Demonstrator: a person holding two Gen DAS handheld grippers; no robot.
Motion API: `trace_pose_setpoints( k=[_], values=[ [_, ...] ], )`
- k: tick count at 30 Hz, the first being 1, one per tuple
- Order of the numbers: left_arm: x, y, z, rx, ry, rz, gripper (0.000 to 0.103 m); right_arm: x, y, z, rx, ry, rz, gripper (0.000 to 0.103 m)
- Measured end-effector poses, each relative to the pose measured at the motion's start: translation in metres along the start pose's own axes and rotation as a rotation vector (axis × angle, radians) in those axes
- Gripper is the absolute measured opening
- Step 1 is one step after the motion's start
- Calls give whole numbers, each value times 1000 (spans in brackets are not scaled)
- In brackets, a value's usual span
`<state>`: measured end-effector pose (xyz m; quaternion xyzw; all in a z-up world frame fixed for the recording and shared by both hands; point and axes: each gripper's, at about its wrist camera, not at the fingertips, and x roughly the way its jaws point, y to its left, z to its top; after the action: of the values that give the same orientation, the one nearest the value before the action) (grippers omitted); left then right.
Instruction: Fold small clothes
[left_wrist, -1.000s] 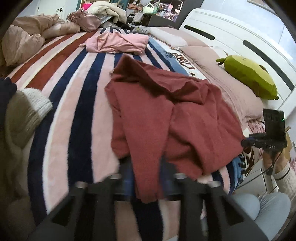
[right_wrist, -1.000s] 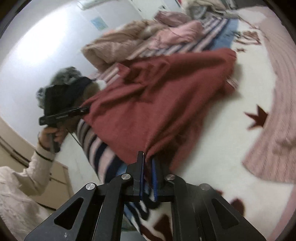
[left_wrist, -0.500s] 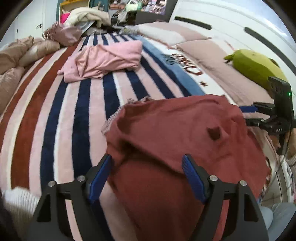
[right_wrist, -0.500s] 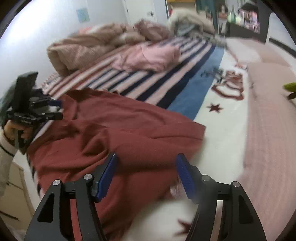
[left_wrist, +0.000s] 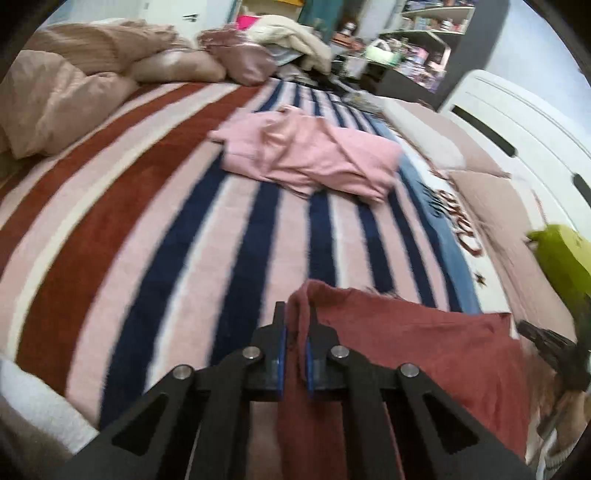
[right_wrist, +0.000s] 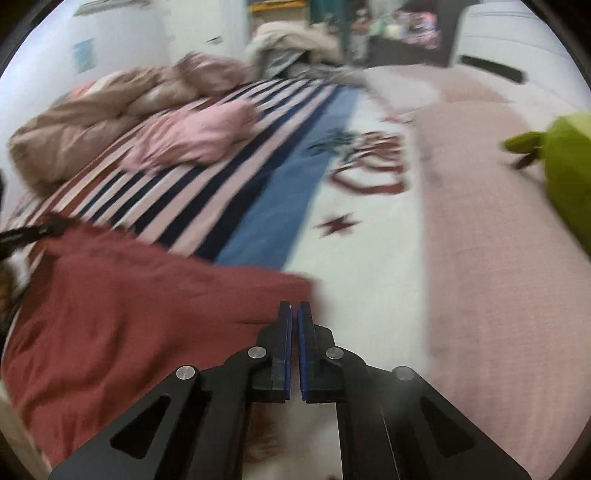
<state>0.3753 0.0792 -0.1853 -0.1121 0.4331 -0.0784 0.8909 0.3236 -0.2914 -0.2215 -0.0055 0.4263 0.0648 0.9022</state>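
A dark red garment (left_wrist: 406, 350) lies spread on the striped blanket (left_wrist: 147, 240), close below both cameras. My left gripper (left_wrist: 295, 321) is shut on the garment's far left corner, a ridge of red fabric standing up between its blue pads. The right gripper (right_wrist: 294, 308) is shut at the garment's (right_wrist: 129, 314) far right corner, with its tips against the fabric edge. In the left wrist view, the right gripper (left_wrist: 546, 341) shows dark and blurred beside that corner. A pink garment (left_wrist: 310, 155) lies crumpled farther up the bed.
A green plush toy (right_wrist: 565, 166) rests on the pink pillows (right_wrist: 498, 258) at the right, below the white headboard (left_wrist: 517, 122). Brown bedding (left_wrist: 55, 92) is heaped at the far left. Cluttered shelves (left_wrist: 406, 55) stand beyond the bed.
Both grippers stood open over the red garment half a second ago; now each is shut at a far corner. Both cameras have moved up the bed, toward the pink garment.
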Motion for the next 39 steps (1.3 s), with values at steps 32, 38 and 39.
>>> trace_pose_setpoints(
  k=[32,38,39],
  values=[
    [-66,-11,-78,112,29,-95,76,-14,-2,-15,152,15,56,15],
    [-140,4,-136,-2,-47,-154,83,-82,29,-33,103,-63,214,15],
    [-147,4,-145,-16,-49,-164,83,-91,37,-39,95,-70,245,15]
  ],
)
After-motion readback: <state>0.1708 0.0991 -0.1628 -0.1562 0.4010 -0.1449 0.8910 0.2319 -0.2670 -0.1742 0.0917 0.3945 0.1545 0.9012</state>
